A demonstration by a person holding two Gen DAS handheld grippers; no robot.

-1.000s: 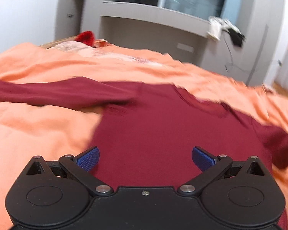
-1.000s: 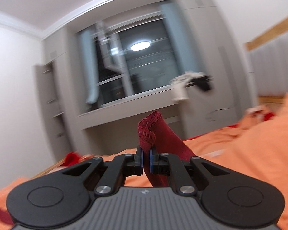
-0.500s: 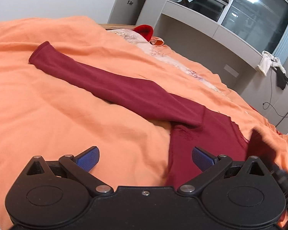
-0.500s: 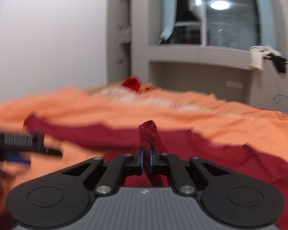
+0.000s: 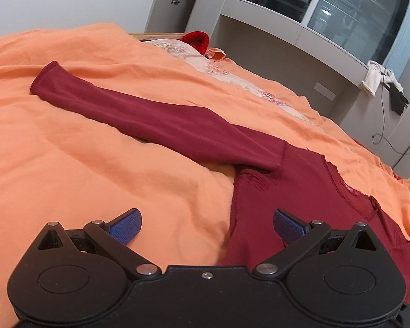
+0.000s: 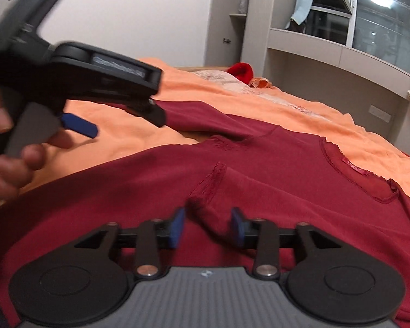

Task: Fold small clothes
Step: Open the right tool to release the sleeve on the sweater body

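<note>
Maroon long-sleeved top [image 6: 259,191] lies flat on the orange bed cover [image 5: 95,177]. Right tongs [image 6: 207,225] have just been opening, the folded-in sleeve cuff [image 6: 205,191] loose between them. Left tongs [image 5: 206,225] hang spread, empty, over the top's left edge.

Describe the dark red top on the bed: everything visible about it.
The dark red top is a thin, soft-looking long-sleeved knit lying flat on the orange bedspread. One sleeve stretches straight out, cuff at the far end. The other sleeve's cuff lies folded onto the body, between the right gripper's just-opened jaws, unpinched. The neckline has a scalloped trim and a pink label.
</note>
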